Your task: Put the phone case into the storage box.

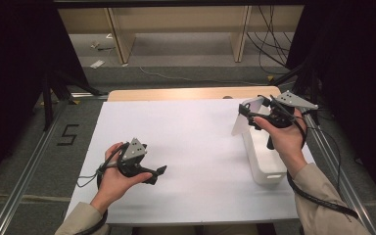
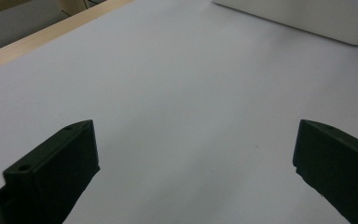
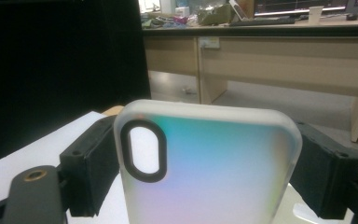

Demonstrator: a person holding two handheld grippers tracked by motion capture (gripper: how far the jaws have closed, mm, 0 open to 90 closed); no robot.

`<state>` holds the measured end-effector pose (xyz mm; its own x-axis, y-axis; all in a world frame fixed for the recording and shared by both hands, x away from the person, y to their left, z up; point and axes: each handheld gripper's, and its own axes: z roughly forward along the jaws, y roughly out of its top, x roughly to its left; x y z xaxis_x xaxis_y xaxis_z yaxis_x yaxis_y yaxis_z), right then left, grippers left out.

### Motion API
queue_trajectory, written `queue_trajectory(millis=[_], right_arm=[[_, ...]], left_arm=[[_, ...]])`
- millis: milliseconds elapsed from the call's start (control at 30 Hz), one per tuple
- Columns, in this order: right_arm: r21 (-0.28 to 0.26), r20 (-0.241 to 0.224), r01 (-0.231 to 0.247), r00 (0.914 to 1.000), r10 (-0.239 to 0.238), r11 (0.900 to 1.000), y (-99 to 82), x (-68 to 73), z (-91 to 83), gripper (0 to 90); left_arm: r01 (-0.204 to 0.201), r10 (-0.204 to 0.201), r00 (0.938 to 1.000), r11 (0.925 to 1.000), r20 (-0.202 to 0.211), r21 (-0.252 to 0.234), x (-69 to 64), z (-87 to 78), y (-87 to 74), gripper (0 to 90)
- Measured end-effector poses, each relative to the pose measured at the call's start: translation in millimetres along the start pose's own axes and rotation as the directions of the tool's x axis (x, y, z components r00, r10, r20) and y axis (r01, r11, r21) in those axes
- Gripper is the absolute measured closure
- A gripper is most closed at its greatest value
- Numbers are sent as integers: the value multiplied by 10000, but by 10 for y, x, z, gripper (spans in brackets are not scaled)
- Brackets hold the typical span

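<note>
A frosted, translucent phone case (image 3: 214, 172) with a black-rimmed camera cutout stands upright between the jaws of my right gripper (image 3: 205, 175), one pad pressing on each long side. From above, the case (image 1: 243, 117) is a pale panel held in the air by the right gripper (image 1: 248, 113) over the table's far right part. It hangs just above the far end of a white box (image 1: 264, 161). My left gripper (image 1: 159, 173) rests low at the front left of the white table top (image 1: 191, 142). Its jaws stand wide apart, with nothing between the left gripper (image 2: 196, 154) fingers.
The white box (image 2: 307, 18) lies along the table's right edge. A wooden strip (image 1: 186, 93) borders the far edge. Cables trail from both grippers. Desks and dark curtains stand beyond the table.
</note>
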<state>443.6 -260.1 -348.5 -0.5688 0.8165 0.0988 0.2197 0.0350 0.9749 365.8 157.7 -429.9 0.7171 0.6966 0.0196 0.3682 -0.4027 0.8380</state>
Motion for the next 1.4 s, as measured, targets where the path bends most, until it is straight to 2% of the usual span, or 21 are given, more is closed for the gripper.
queue_trajectory(millis=[667, 1400], right_arm=[[-164, 408, -116, 9991, 122, 9998, 31, -106, -54, 185], [-244, 1014, -313, 9943, 336, 9992, 70, -236, -139, 185]], left_arm=[[-2, 2, 10000, 10000, 23, 12, -6, 11, -2, 0], [56, -56, 10000, 10000, 12, -10, 1, 5, 0, 0]])
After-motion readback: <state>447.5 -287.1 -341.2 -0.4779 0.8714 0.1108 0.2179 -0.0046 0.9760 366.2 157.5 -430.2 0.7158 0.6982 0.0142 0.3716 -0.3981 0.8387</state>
